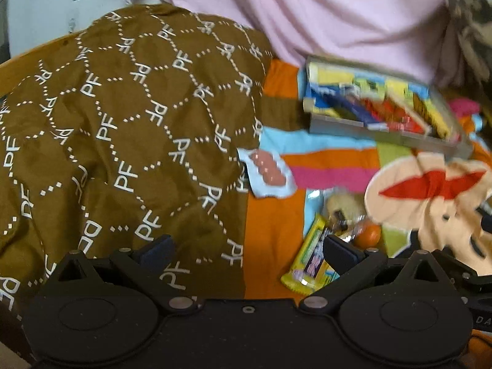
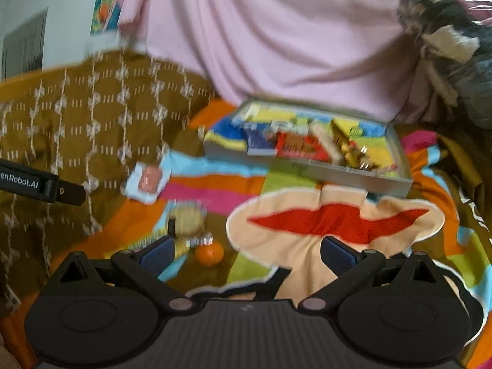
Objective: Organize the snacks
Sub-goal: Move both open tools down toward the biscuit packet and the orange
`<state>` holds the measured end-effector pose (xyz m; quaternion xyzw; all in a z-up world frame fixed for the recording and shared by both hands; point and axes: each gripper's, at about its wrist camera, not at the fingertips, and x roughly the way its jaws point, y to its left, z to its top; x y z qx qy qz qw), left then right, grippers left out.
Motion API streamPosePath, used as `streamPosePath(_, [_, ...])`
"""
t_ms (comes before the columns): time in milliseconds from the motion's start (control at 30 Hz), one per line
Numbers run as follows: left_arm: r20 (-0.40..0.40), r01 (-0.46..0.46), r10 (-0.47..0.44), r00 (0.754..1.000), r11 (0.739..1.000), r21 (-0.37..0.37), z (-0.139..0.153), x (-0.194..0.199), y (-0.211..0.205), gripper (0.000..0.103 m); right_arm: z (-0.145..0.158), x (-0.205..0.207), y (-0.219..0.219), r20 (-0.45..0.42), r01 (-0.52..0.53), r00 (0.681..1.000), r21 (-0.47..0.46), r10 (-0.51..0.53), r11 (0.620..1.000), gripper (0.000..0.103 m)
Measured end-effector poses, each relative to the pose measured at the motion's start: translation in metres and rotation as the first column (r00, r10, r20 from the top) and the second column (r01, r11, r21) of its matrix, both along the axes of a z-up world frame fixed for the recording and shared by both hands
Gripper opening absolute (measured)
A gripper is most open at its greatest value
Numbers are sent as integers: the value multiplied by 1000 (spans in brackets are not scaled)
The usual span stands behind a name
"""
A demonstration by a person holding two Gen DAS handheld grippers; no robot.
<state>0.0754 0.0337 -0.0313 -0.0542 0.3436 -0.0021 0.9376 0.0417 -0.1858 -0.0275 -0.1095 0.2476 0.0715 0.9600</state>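
Note:
A clear tray [image 1: 335,126] [image 2: 310,169] holding several wrapped snacks lies on a colourful bedspread, far side. Loose snacks lie nearer: a pale blue packet with pink biscuits [image 1: 267,173] [image 2: 147,182], a round cookie in clear wrap [image 1: 344,204] [image 2: 187,220], a yellow wrapped bar [image 1: 310,258], and a small orange fruit [image 1: 369,235] [image 2: 209,253]. My left gripper [image 1: 247,250] is open, empty, hovering just left of the yellow bar. My right gripper [image 2: 247,253] is open, empty, above the bedspread, right of the orange. Both views are blurred.
A brown blanket printed with "PF" [image 1: 123,129] [image 2: 77,129] covers the left side. A pink cloth [image 1: 307,9] [image 2: 276,37] hangs behind the tray. The left gripper's black body [image 2: 43,186] shows at the right wrist view's left edge. A dark patterned bundle [image 2: 446,46] sits at the upper right.

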Motion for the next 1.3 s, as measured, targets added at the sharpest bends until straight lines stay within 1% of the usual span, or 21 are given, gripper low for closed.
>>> streamPosePath(133, [-19,36,-35,999,999,31,-6,2,-7,102,-10,3,8,-48,-22,999,-45,19,999,103])
streamPosePath(367, [-59,72,-70,996,997,35,-12,6,-14,102,-18,8,14,-82,-41,996,-79,34,996,103])
streamPosePath(600, [-88,99,-94,992,994,54,-19,10,-22,102,-19,12,16,-115,-36,993,-78,27,996,103])
streamPosePath(867, [-148,132,-121,982,989,70,-31,22,-31,102,-23,17,16,-157,-33,987,-76,21,997,103])
streamPosePath(1000, [-170,153,-135,976,983,97,-38,28,-39,102,-24,22,13,-174,-32,985,-69,20,997,103])
streamPosePath(1133, [-195,174,-151,969,978,110,-44,32,-44,102,-26,27,13,-203,-76,977,-61,62,995,103])
streamPosePath(1300, [-203,179,-154,967,978,110,-46,40,-45,102,-26,35,12,-189,-111,978,-89,92,990,103])
